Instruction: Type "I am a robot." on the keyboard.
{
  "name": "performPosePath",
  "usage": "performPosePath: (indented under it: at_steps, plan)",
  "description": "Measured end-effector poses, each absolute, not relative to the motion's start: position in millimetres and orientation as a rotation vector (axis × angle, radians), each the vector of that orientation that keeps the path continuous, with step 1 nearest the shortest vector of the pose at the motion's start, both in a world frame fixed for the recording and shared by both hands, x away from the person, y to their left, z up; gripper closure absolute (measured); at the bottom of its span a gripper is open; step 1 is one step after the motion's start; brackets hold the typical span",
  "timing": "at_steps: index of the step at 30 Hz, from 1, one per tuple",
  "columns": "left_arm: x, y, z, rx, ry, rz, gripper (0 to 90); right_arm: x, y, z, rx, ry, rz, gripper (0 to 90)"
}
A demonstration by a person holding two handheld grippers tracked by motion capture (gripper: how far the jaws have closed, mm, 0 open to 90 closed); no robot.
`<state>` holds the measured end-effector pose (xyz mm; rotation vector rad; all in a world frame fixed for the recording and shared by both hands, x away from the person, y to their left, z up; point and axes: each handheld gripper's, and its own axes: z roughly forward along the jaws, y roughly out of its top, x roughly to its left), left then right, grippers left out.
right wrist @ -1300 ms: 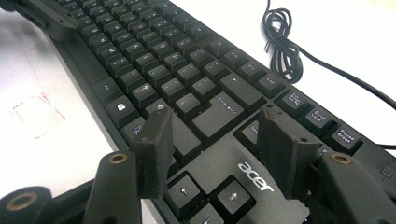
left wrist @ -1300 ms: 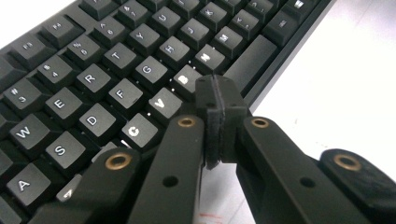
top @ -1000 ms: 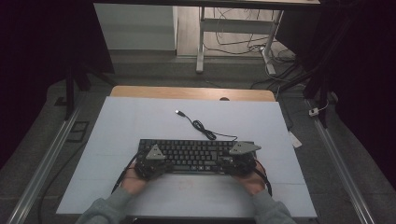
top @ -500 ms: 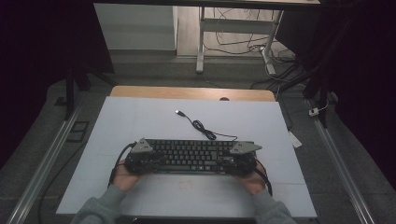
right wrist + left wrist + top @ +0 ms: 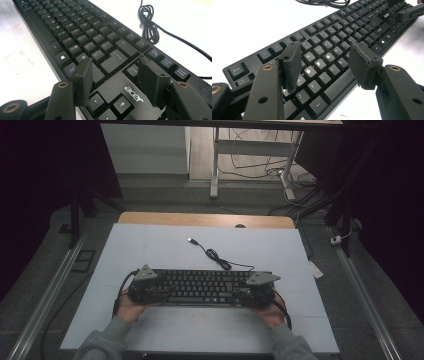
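Black keyboard [image 5: 202,287] lies flat on the white table [image 5: 150,245], near the table's front edge, long side across. Its cable [image 5: 220,260] runs off the back edge of the kbd, part coiled just behind it, plug end lying further back on the table.

Left gripper [image 5: 145,290] sits over the kbd's left end, held by the left hand [image 5: 125,307]. Jaws have just been opening and now stand apart w/ nothing between the pads (left gripper view: pads hang above the letter keys around D/F/C, not pressing on anything). So open, no grip.

Right gripper [image 5: 257,290] sits over the kbd's right end, right hand [image 5: 270,312] behind it. Jaws apart too; right gripper view has the pads above the arrow-key/logo area [image 5: 133,93], the Enter key just past them. Can't see either pad clamping the kbd: open.

Both hands come in from the front side of the kbd, grey sleeves [image 5: 107,340] at the table's near edge.
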<state>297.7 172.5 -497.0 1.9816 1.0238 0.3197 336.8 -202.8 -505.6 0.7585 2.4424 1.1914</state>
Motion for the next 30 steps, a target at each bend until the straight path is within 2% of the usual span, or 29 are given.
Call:
performPosePath:
  at_steps: [24, 30]
  plan:
    - [306.3, 190.2, -496.6, 1.946, 1.103, 0.352, 43.0, 337.2, -202.5, -506.2, 0.758, 2.447, 1.186, 45.8]
    - [308.3, 194.0, -499.2, 1.952, 1.127, 0.354, 46.3, 337.5, -202.4, -506.7, 0.758, 2.448, 1.187, 45.8]
